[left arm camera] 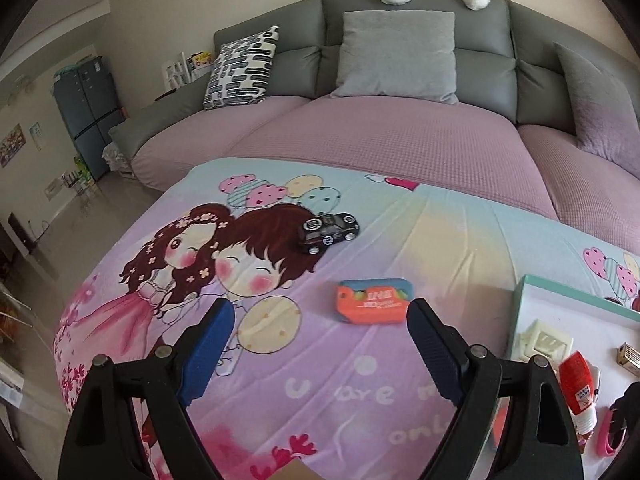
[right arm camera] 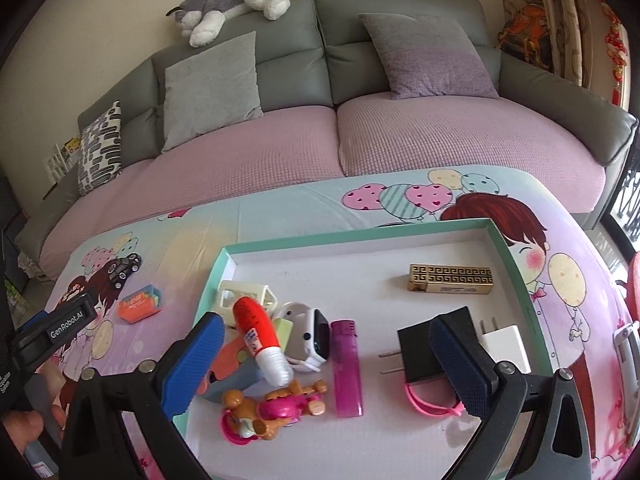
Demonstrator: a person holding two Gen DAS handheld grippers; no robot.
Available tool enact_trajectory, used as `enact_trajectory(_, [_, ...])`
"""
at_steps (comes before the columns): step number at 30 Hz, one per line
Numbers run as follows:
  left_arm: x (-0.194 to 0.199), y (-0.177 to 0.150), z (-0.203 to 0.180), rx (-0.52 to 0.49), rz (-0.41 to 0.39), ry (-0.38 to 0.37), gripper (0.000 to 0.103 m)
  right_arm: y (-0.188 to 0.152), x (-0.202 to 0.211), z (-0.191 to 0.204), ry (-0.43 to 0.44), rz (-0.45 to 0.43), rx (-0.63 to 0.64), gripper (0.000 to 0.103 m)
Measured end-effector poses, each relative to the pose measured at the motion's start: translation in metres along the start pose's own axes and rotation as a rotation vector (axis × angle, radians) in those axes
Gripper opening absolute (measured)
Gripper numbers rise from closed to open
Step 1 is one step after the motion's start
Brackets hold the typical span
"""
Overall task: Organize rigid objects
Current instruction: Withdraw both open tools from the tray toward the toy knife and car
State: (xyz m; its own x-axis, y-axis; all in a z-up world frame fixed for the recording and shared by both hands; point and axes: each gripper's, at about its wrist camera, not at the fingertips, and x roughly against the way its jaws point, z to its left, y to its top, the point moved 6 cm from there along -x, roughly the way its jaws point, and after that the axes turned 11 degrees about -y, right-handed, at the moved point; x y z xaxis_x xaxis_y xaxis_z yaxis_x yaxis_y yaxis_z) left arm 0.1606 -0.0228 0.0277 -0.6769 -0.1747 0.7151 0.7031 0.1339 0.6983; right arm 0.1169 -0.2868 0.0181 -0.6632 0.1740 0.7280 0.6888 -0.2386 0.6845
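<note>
An orange and blue case (left arm camera: 374,301) (right arm camera: 141,300) lies on the cartoon-print cloth, just beyond my open left gripper (left arm camera: 320,312), nothing between its blue pads. A black toy car (left arm camera: 328,229) (right arm camera: 125,267) sits farther back. My right gripper (right arm camera: 326,330) hangs open and empty over the teal-rimmed white tray (right arm camera: 400,236) (left arm camera: 560,286). The tray holds a red and white bottle (right arm camera: 260,340), a smartwatch (right arm camera: 310,334), a purple lighter (right arm camera: 347,368), a gold lighter (right arm camera: 450,278), a black plug (right arm camera: 420,352), a white charger (right arm camera: 506,342), a doll figure (right arm camera: 272,412), a cream part (right arm camera: 244,294) and a pink band (right arm camera: 430,404).
A grey sofa (left arm camera: 400,52) with a purple seat cover and cushions runs behind the table, a plush dog (right arm camera: 232,4) on its back. The table edge falls off to the floor at left (left arm camera: 60,240). A hand (right arm camera: 24,428) holds the left gripper's handle at the lower left of the right wrist view.
</note>
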Motion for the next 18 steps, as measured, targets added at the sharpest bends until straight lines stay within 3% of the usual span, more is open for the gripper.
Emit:
enact_trajectory(11, [-0.004,0.004,0.052,0.092,0.009,0.015,0.088,-0.007,0.003,0.062,0.053,-0.012,0.109,0.103])
enact_trajectory(18, [-0.013,0.001,0.074,0.132,0.046,-0.025,0.088,-0.012,0.007,0.094,0.095,-0.022,0.154,0.103])
